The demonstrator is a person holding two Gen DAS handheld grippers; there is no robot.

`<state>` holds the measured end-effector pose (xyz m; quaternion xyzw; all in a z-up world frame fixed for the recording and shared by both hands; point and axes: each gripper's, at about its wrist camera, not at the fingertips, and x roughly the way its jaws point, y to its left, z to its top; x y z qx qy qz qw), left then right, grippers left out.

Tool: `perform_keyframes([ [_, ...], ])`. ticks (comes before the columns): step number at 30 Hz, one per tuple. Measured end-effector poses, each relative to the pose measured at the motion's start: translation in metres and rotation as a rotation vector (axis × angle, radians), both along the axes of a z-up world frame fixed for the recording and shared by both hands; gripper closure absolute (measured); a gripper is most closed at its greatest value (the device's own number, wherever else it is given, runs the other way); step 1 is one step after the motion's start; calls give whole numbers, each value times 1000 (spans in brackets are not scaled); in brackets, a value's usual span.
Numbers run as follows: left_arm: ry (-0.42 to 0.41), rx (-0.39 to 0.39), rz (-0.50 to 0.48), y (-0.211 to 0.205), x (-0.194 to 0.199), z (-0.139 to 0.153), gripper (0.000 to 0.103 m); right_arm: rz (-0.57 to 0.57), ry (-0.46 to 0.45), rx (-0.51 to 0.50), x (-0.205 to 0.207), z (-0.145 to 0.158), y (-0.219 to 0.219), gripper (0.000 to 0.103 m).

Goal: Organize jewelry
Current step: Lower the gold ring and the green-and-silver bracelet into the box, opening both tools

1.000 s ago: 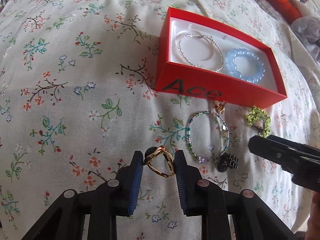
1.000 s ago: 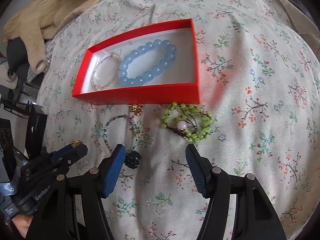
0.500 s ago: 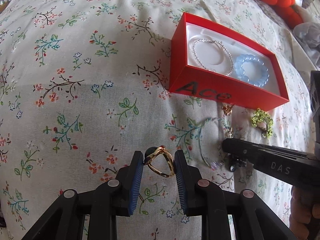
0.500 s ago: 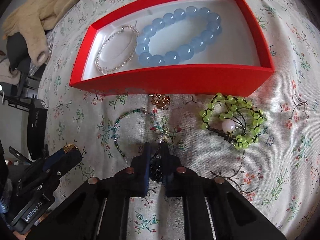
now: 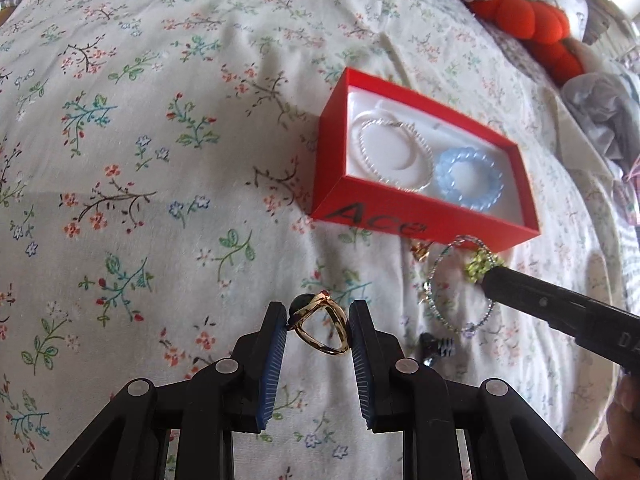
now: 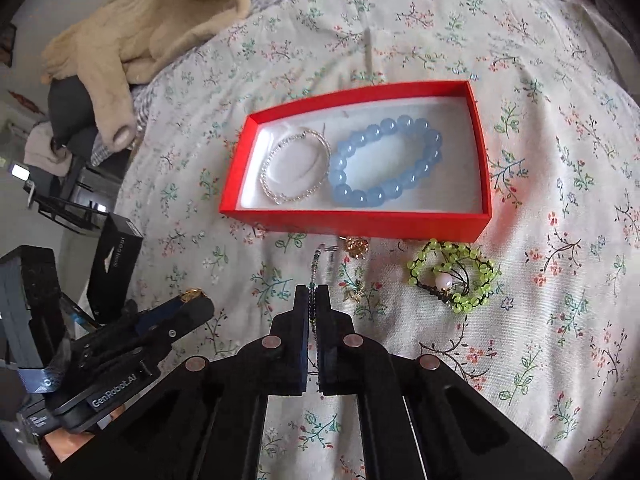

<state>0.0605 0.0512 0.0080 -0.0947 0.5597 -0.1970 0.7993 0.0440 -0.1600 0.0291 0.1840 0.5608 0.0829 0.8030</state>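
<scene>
1. Left gripper point(image 5: 318, 330) sits at the bottom middle of the left view, its blue pads only a little apart and squeezing a gold ring with a dark stone point(image 5: 320, 326) between them.
2. Right gripper point(image 6: 314, 300) sits at the bottom middle of the right view, nearly closed and pinching a thin green and silver bead bracelet point(image 6: 316, 270).
3. In the left view that bracelet point(image 5: 460, 284) hangs as a full loop off the tip of the right gripper point(image 5: 494, 280), at the lower right, in front of the red cardboard box point(image 5: 400, 220).
4. Only the left view shows a small dark hair clip point(image 5: 438, 348) on the flowery bed sheet point(image 5: 140, 160).
5. Only the right view shows the whole green bead bracelet with a white pearl point(image 6: 452, 276) on the sheet, just below the box.
6. Inside the box lie a silver chain bracelet point(image 6: 296, 168) and a blue round-bead bracelet point(image 6: 384, 160), side by side.
</scene>
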Motion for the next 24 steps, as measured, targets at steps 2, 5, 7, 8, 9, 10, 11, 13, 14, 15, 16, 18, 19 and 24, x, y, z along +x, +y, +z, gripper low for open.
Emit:
perform_keyframes([
  [2,-13,-17,7,-1,1,4,77,-4,-24,-2,-1,8,-2,101],
  [5,-42,-42,15,-4,1,10,77,-23,-52,4,-3,18,-8,101],
  [7,-70,-58,11,-9,2,16,77,-33,-76,1,-4,27,-13,101],
  [8,-84,-66,8,-11,2,18,77,-36,-90,3,-4,31,-15,101],
  [9,-96,-74,7,-12,4,20,77,-39,-104,10,-5,36,-18,101],
  [10,-107,-83,6,-14,4,22,77,-39,-116,20,-6,40,-24,101],
  [11,-119,-93,2,-17,5,24,77,-39,-128,32,-4,44,-26,101],
  [13,-142,-106,2,-22,9,26,77,-43,-157,49,-2,52,-31,101],
  [14,-153,-115,-1,-25,10,27,77,-47,-172,53,-1,56,-33,101],
  [15,-164,-123,-4,-28,13,27,77,-53,-185,57,0,58,-36,101],
  [16,-172,-128,-5,-31,15,27,77,-58,-193,63,1,59,-38,101],
  [18,-187,-132,-8,-38,20,25,77,-73,-195,71,5,57,-44,101],
  [19,-192,-131,-8,-42,23,23,77,-79,-191,75,8,56,-47,101],
  [24,-184,-122,0,-55,38,12,77,-91,-167,71,21,42,-56,100],
])
